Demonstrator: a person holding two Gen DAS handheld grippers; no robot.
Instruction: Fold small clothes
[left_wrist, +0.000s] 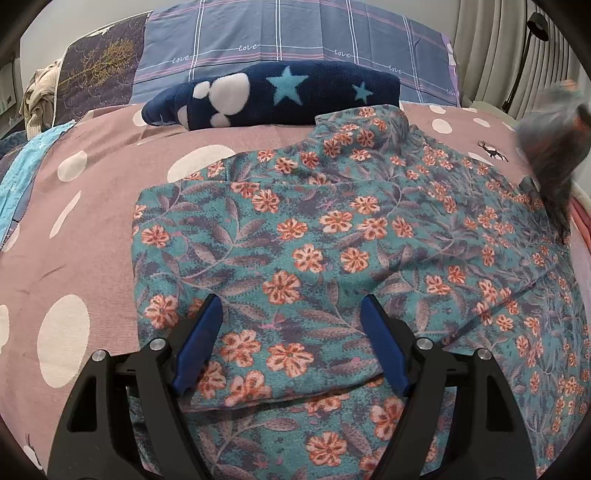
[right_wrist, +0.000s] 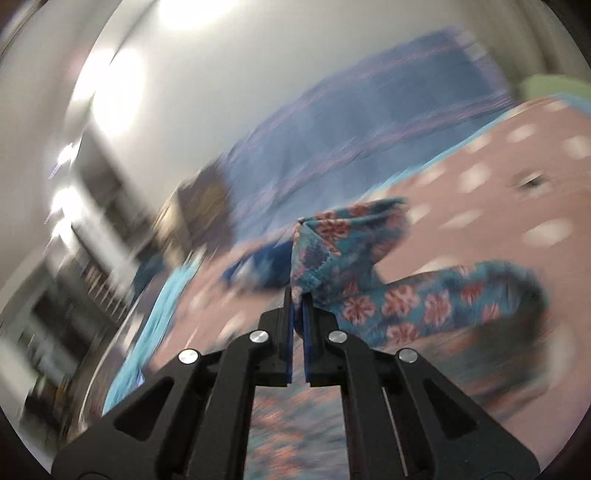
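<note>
On the bed, entry as I see it from my two wrist cameras. My left gripper (left_wrist: 291, 306) tilts down over the near part of the floral garment (left_wrist: 332, 236), jaws spread wide, nothing between them. My right gripper (right_wrist: 298, 295) is angled slightly downward, its view smeared; its jaws are clenched on a corner of the same floral garment (right_wrist: 332, 236), which lifts off the bed in a fold. From the left camera that raised corner is a blur at the right edge.

Surface: one pink bedcover (left_wrist: 92, 206) with white dots, the garment spread flat across it. Beyond it: one navy blanket (left_wrist: 273, 96) with stars, one checked pillow (left_wrist: 295, 33), one dark pillow (left_wrist: 99, 70) with a tree print. Curtains (left_wrist: 491, 48) hang at the right.
</note>
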